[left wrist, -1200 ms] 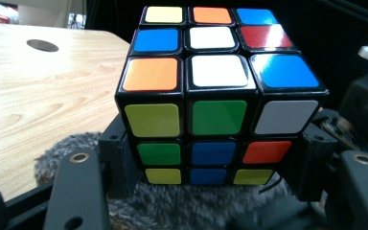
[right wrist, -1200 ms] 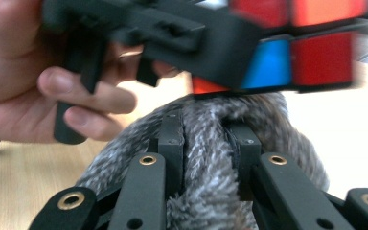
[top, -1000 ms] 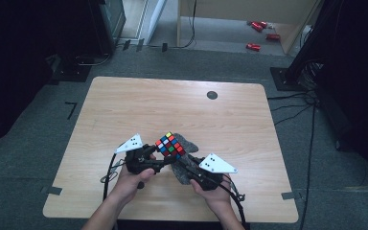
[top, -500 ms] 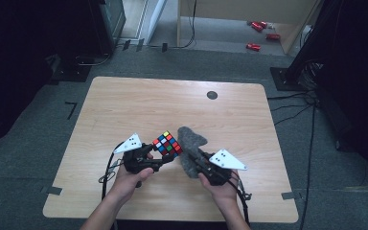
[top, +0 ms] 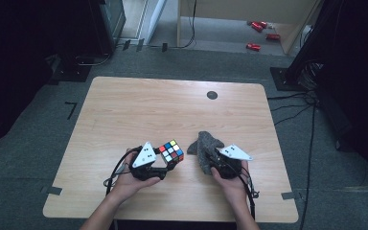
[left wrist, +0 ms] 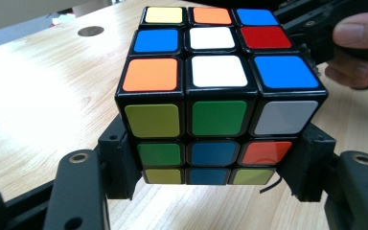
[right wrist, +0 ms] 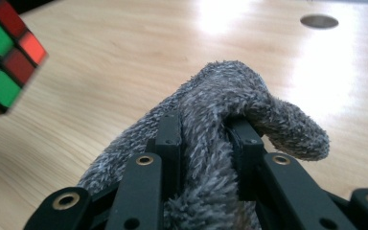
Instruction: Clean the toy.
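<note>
My left gripper (top: 168,162) is shut on a scrambled colour cube (top: 171,152), held just above the wooden table (top: 143,105) near its front edge. In the left gripper view the cube (left wrist: 211,96) sits squarely between the jaws of that gripper (left wrist: 211,167), its lower rows pressed from both sides. To the right of it, my right gripper (top: 211,157) is shut on a grey fuzzy cloth (top: 202,146). The cloth (right wrist: 230,86) bulges up between the jaws of the right gripper (right wrist: 206,136), which have just eased open a little. The cube (right wrist: 5,52) shows at far left.
A dark round hole (top: 212,95) sits in the table's far right part. Beyond the table lie grey carpet, cables and small red things (top: 254,46) on the floor. A black stand (top: 299,67) is at the back right. The person's other hand (left wrist: 359,48) shows beside the cube.
My right gripper has carried the grey cloth to the right, away from the cube, and a little lower. The left gripper and cube have stayed in place.
</note>
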